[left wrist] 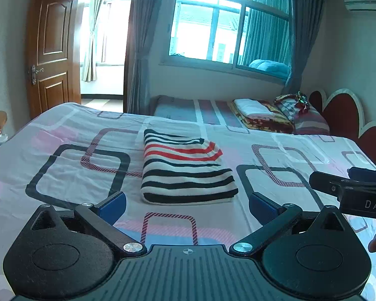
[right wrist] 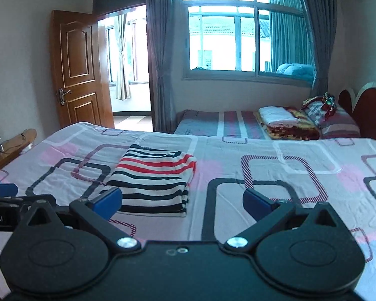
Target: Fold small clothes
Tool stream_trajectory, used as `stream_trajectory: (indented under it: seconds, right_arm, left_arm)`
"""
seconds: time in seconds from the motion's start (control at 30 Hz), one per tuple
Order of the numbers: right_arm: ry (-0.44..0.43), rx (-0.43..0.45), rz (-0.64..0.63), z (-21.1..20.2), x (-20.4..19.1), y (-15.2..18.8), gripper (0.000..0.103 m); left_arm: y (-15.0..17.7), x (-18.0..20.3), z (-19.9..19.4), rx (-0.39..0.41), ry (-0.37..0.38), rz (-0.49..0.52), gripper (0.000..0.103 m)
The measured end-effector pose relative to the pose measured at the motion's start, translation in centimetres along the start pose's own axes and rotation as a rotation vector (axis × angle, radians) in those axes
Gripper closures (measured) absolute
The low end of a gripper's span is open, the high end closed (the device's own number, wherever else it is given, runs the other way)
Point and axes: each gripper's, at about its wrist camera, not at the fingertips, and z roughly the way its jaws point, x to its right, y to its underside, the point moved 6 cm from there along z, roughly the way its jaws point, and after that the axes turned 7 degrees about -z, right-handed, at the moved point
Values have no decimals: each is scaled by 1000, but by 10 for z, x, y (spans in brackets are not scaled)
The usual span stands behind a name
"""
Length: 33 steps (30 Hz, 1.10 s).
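A striped top (left wrist: 185, 168) is lying folded into a neat block on the bed (left wrist: 62, 175), ahead of both tongs and touching neither. The left tongs (left wrist: 186, 204) are standing wide apart and holding nothing; the right tongs (right wrist: 183, 204) are likewise spread and empty, hovering just right of the block. The knit is looking soft, light and floppy, so layers will probably be slipping if pinched at one corner. Taking hold along the thick folded near edge, one tong at each end, seems safest.
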Motion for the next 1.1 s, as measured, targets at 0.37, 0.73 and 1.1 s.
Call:
stream_trajectory:
  seconds: [0.37,0.73,1.1]
  right_arm:
    - [5,-4,1,2,4,0,1]
    - [9,2,-7,4,4,0,1]
    - [9,3,-9,4,4,0,1]
  left_arm:
    - [-1,0,0,3,1,-4,0]
    - [-2,0,0,8,6,6,0]
    - [-2,0,-3,13,9,7,0]
